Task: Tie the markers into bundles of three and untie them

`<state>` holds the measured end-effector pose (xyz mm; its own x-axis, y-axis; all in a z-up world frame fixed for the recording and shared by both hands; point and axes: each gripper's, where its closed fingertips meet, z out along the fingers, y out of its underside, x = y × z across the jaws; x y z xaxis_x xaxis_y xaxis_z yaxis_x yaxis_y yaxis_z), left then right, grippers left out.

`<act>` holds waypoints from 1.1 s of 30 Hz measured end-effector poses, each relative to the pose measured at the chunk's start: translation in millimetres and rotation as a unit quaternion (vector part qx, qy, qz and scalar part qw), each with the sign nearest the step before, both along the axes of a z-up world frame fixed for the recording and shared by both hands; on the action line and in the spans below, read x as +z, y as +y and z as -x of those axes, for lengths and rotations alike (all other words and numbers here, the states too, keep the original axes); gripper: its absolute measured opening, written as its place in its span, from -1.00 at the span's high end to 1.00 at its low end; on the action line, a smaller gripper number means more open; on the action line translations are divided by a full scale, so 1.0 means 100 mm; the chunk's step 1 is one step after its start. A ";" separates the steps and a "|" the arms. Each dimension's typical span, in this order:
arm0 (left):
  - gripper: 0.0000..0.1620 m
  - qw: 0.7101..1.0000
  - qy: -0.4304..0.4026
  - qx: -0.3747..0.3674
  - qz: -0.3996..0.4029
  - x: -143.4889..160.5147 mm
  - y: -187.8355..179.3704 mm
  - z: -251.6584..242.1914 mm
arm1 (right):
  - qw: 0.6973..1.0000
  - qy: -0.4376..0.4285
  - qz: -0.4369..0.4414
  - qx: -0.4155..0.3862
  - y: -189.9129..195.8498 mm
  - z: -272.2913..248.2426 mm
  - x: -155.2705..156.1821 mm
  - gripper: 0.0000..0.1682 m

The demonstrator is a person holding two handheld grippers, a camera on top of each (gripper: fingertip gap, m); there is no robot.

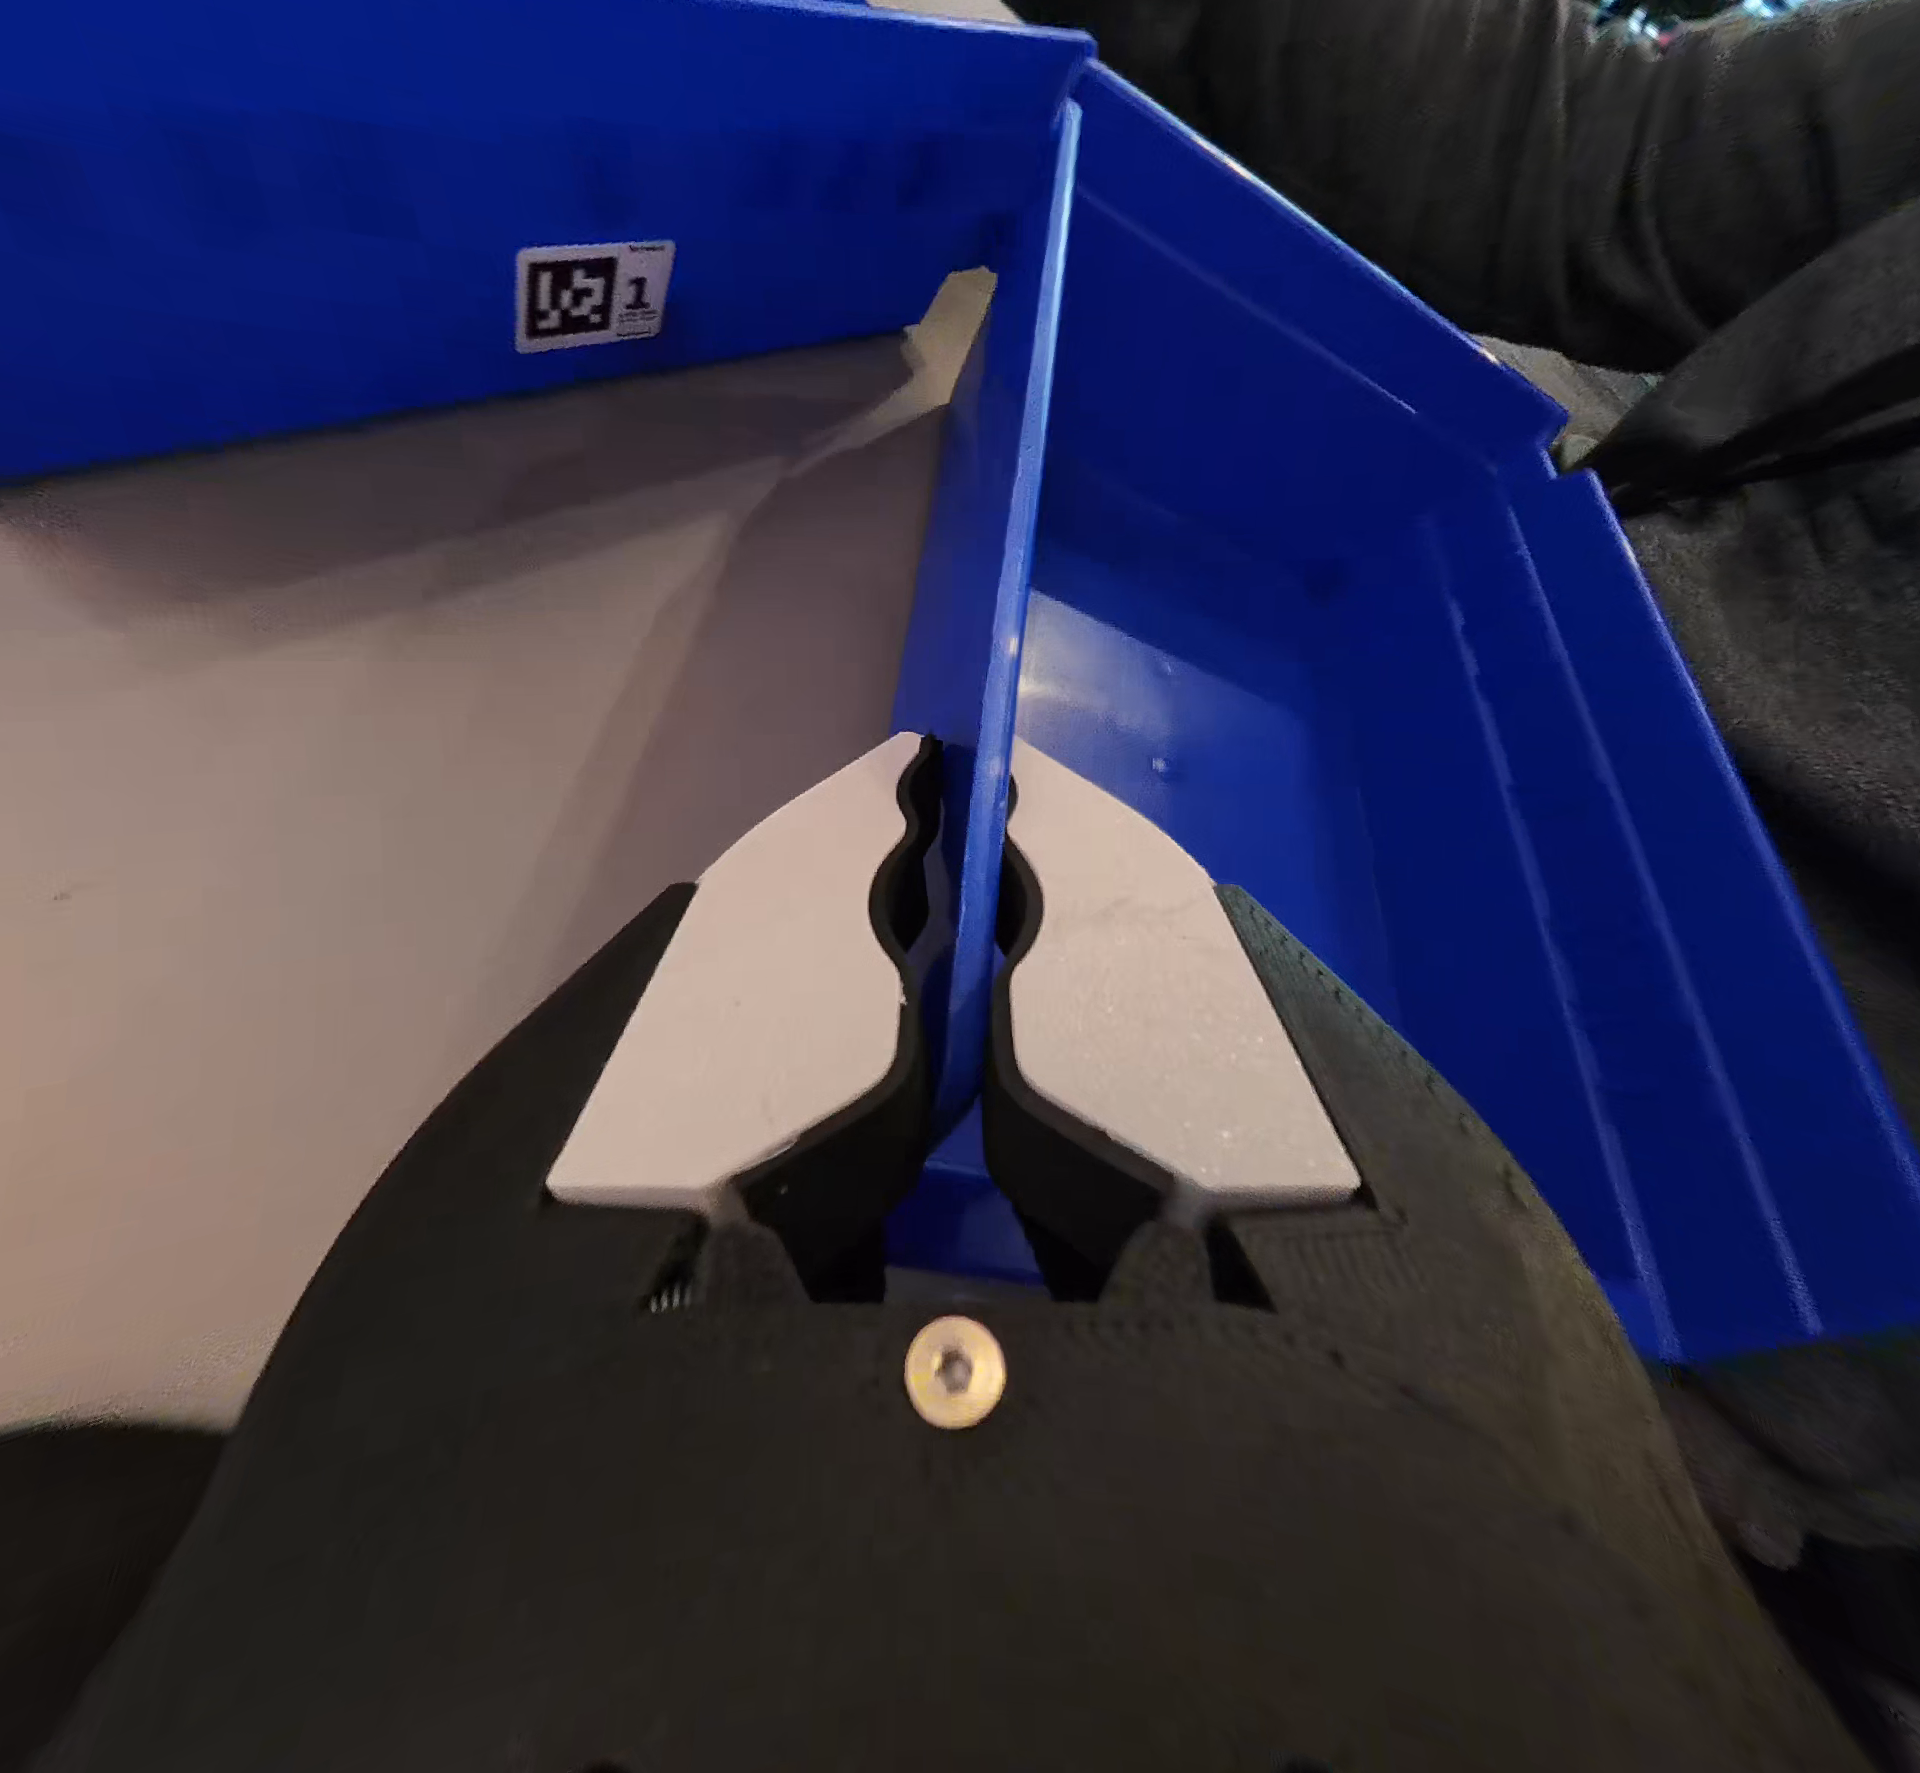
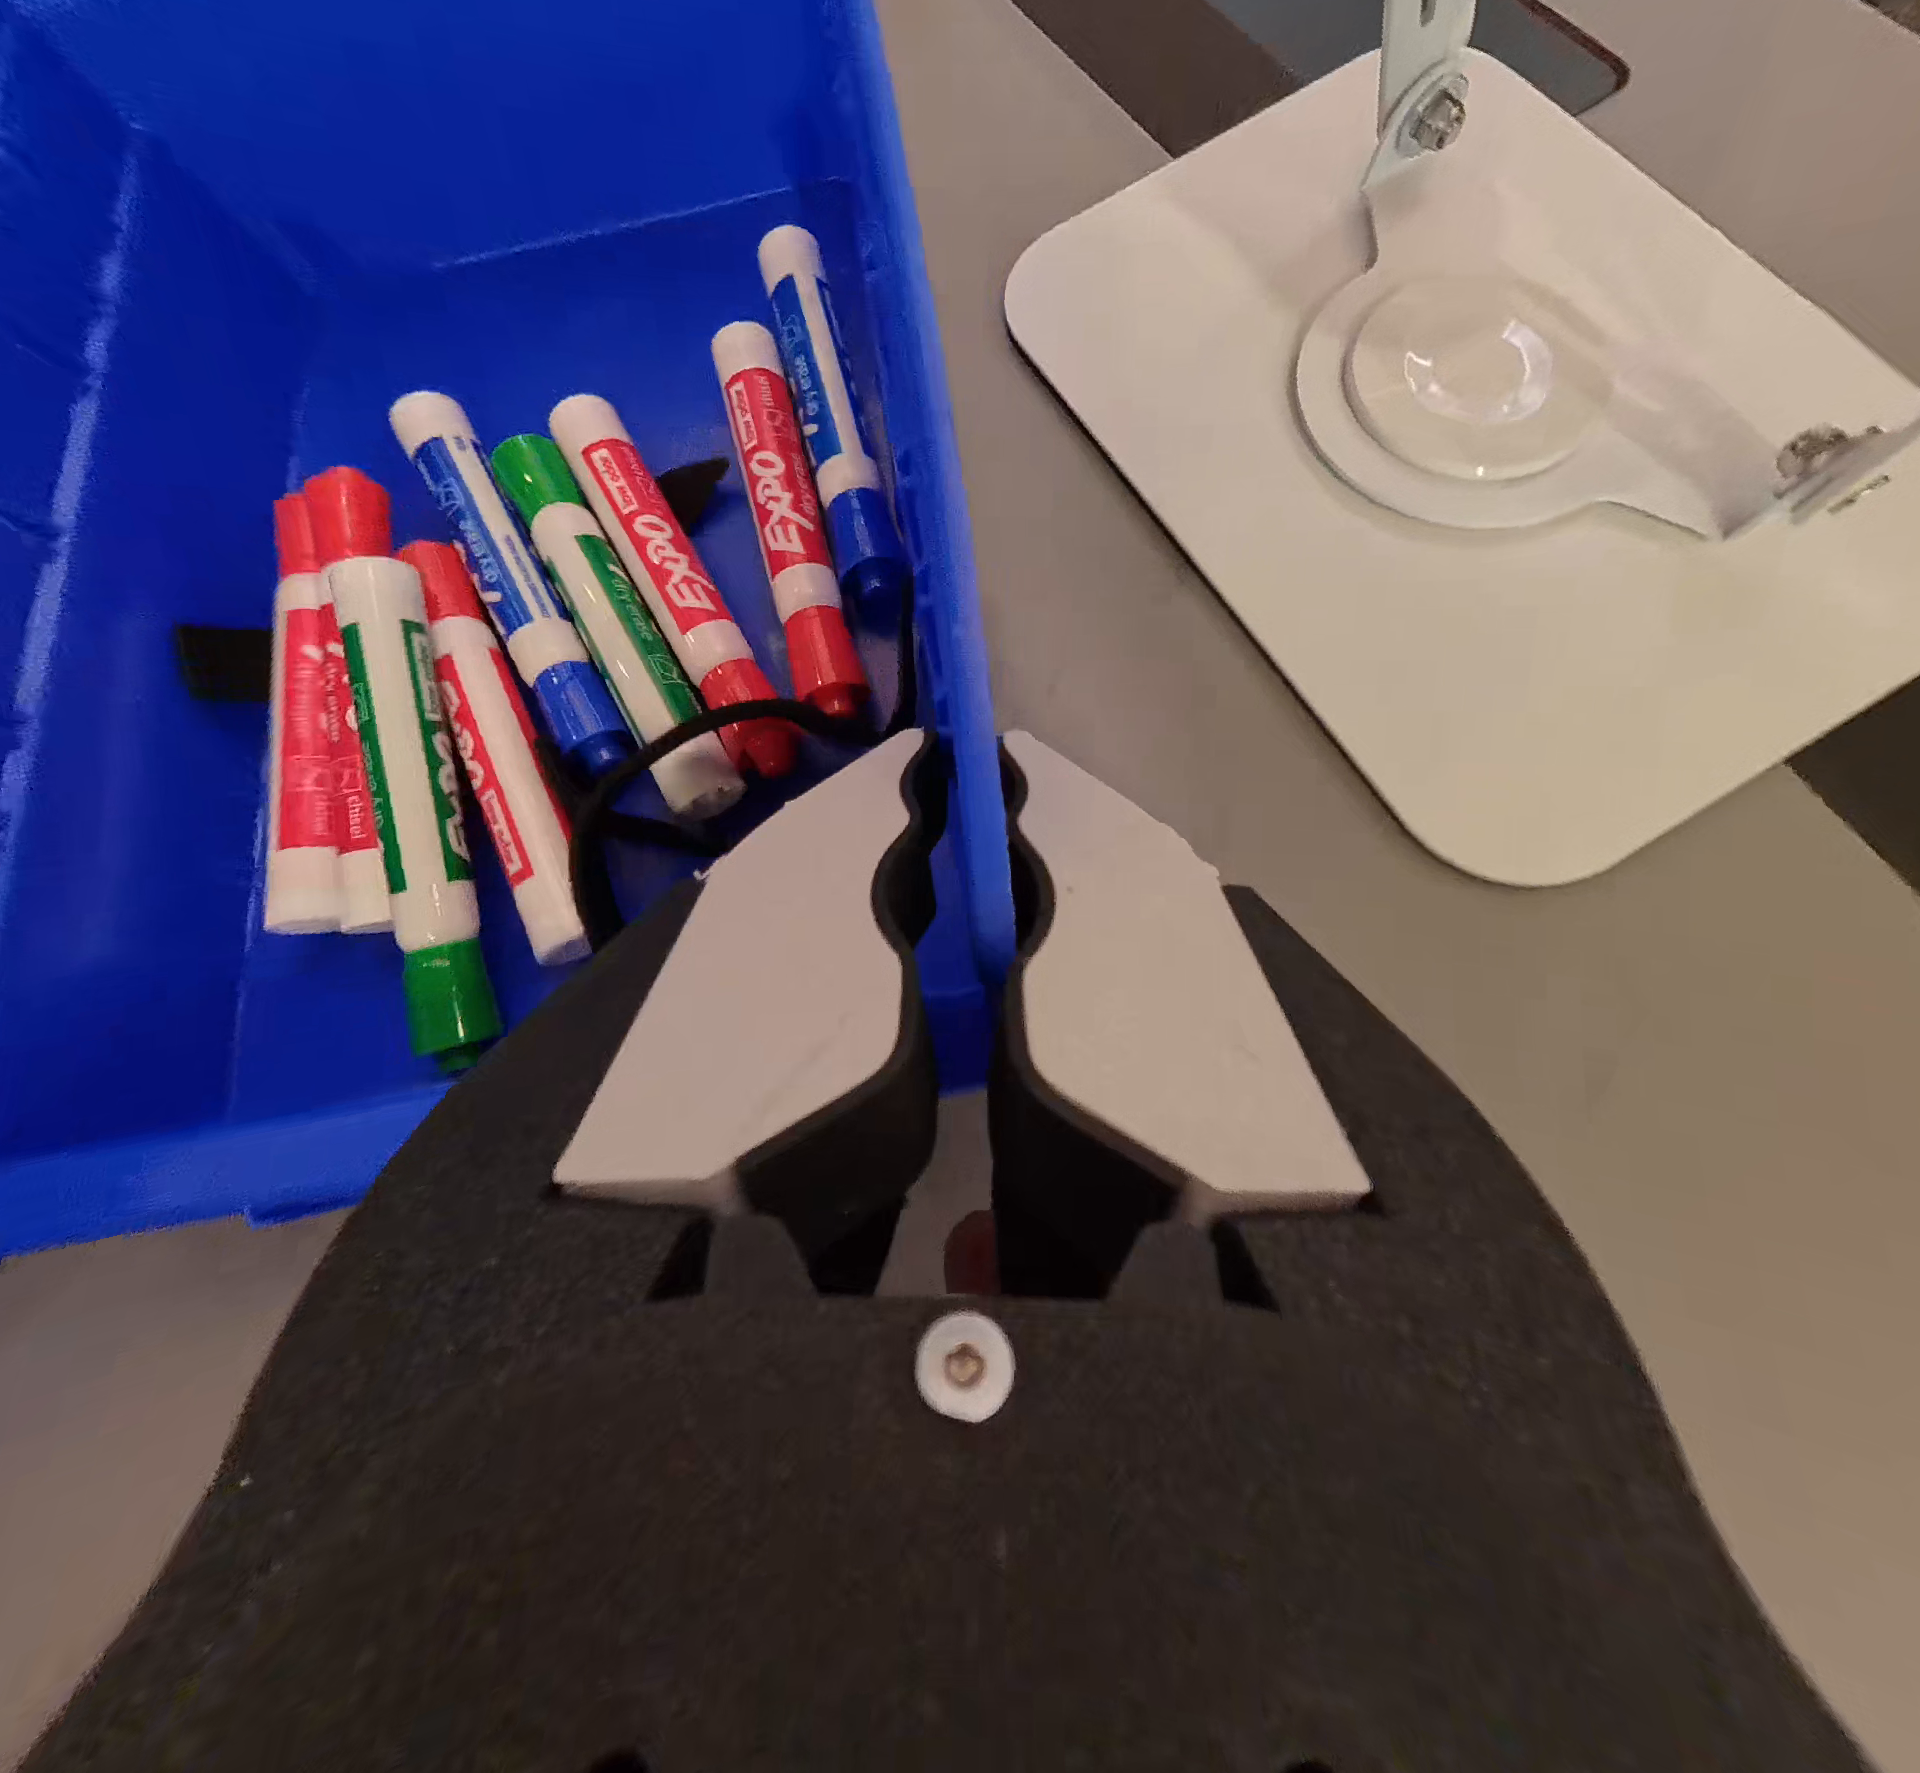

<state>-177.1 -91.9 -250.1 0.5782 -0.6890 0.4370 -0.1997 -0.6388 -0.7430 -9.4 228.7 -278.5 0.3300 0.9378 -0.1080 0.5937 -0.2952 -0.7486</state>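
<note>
- Left wrist view: left gripper is clenched on the thin side wall of an empty blue bin; the wall runs straight up between the fingers. One finger sits inside the bin, the other outside over the pale table.
- A second blue bin stands behind it, touching at the corner, with a small square tag stuck on its face. A red marker shows over its rim.
- Right wrist view: right gripper is clamped on the right wall of the marker bin, again one finger in, one out.
- Markers lie loose on the bin floor, left of and just ahead of the right jaws, long axes roughly parallel to the fingers, slightly fanned. The right gripper is by far the nearer one.
- A thin black cord loops over the near marker ends, just beside the inner fingertip; black strap pieces show under the pile.
- Materials: glossy moulded plastic bins; smooth white barrels with red, blue and green caps, likely to roll; grainy black gripper bodies with grey finger faces.
- A white stand base with a clear dome sits on the table, well right of the bin.
- Judgement: no bundle started; the right jaws must release the wall and swing left.
</note>
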 end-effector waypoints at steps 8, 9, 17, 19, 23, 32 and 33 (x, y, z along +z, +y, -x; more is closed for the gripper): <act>0.93 0.997 0.007 -0.078 -0.020 -0.09 0.15 -0.26 | 0.997 -0.002 -0.009 0.079 0.00 0.31 -0.01 0.95; 0.93 0.997 0.005 -0.081 -0.018 -0.09 0.21 -0.30 | 0.997 0.000 -0.007 0.080 0.01 0.36 -0.01 0.96; 0.94 0.997 0.028 -0.057 -0.032 -0.17 0.67 -0.66 | 0.997 0.011 0.013 0.072 0.02 0.55 0.03 0.69; 0.71 0.999 0.013 -0.046 -0.010 -0.17 0.69 -0.71 | 0.999 0.024 0.005 0.048 0.05 0.41 0.15 0.60; 0.18 1.000 -0.001 -0.004 0.010 -0.06 0.66 -0.56 | 0.999 0.018 0.023 0.033 -0.26 -0.07 0.41 0.51; 0.43 0.974 0.143 0.038 -0.169 0.69 1.10 -0.20 | 0.998 -0.013 0.061 0.020 -1.61 -0.99 0.61 0.38; 0.47 0.963 0.198 0.014 -0.182 0.66 1.17 -0.23 | 0.997 -0.018 0.069 0.018 -1.72 -1.03 0.58 0.39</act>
<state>-154.4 24.9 -184.4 0.6699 -0.7371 -0.0891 -0.5002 -0.3594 -0.7878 93.8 57.2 -220.3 0.3034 0.9259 -0.2249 0.6318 -0.3722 -0.6800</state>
